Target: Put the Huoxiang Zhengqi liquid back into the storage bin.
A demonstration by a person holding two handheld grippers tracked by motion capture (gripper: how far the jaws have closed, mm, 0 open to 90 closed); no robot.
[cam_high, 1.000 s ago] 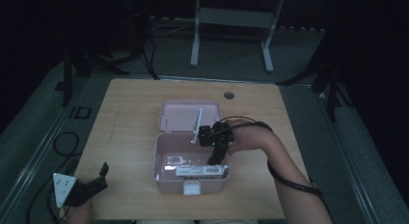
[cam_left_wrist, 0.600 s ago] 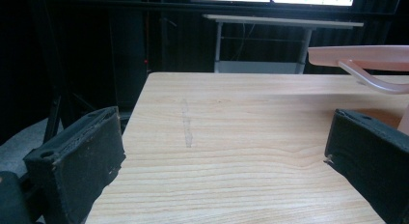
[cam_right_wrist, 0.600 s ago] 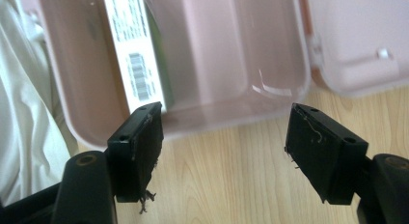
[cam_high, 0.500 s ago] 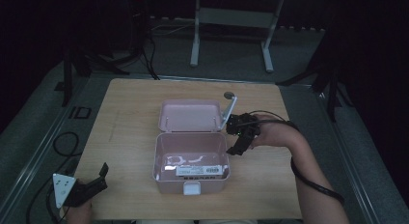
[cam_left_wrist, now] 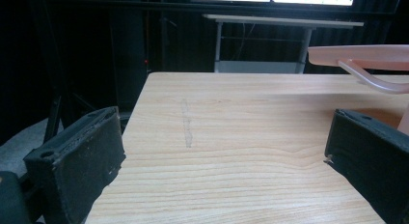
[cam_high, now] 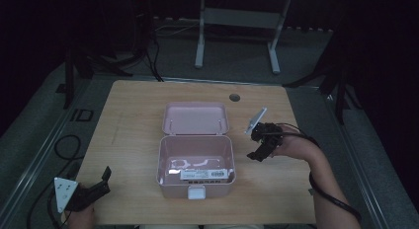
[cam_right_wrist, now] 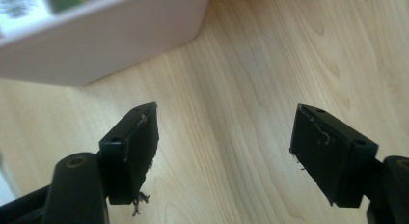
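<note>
Table: light wooden top, dark room around; faint grey smudge line on the grain in left gripper view; small round grey hole near far edge.
Box: pink plastic, open, middle of table, nearer the person's edge than the far one; white latch on near wall.
Lid: hinged back flat behind the box, inside facing up; seen edge-on at upper right in left gripper view, with a curved pink handle under it.
Box contents: flat white label strip with dark print lying along the near inner wall; glare on the bottom, rest hard to tell.
Left gripper: near-left corner of table, low, well apart from box; jaws spread wide, bare wood between them; grey three-cornered plate on top.
Left hand: at bottom edge, mostly cut off.
Right gripper: just right of box, above table, pointed down and toward box; jaws spread wide, bare wood between them, pinching nothing; frayed pad edges visible in right gripper view; box wall and corner at upper left of that view.
Right hand: around gripper body, forearm running to bottom right, black cable looped along it.
</note>
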